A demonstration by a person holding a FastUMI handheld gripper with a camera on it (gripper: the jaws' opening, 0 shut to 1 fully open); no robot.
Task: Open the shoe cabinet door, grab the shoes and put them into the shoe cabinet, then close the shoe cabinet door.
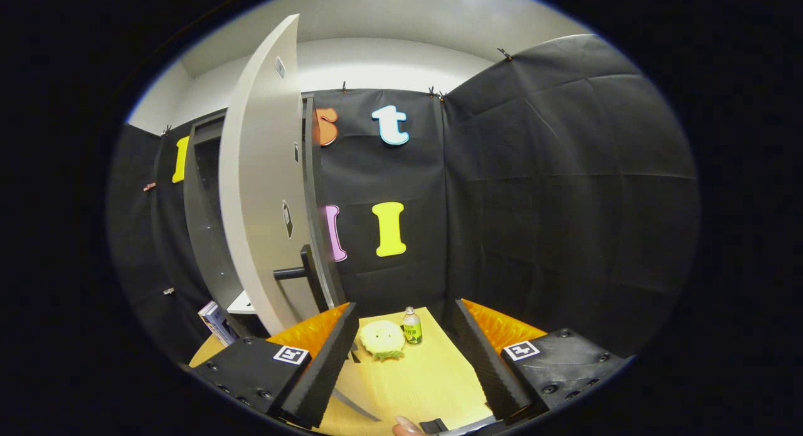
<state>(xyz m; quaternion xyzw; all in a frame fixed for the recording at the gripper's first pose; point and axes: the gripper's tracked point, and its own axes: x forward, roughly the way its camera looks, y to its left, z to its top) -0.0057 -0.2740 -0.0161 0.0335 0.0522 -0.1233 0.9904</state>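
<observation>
Door (pixel 257 191) is standing open, swung out edge-on from the cabinet (pixel 204 223), with its dark handle (pixel 300 271) projecting toward the gripper (pixel 401 354). Cabinet interior is showing dark behind the door; a white shelf edge (pixel 241 304) is sitting low, beside the door's foot.

Gripper is hanging released, its 2 fingers spread wide and grasping nothing. It is pointing level and forward over the table (pixel 414 379), with the door just beyond its left finger. A fingertip (pixel 406 427) of the holder is showing behind the fingers.

Ahead of the fingers, right of the door, a pale plush slipper (pixel 382 339) is lying flat, a small bottle (pixel 411 326) touching or just beside it.

Judgement: door step appears complete; grasping the shoe is next. Recommend lowering straight onto the slipper, keeping clear of the bottle and the door's edge.
</observation>
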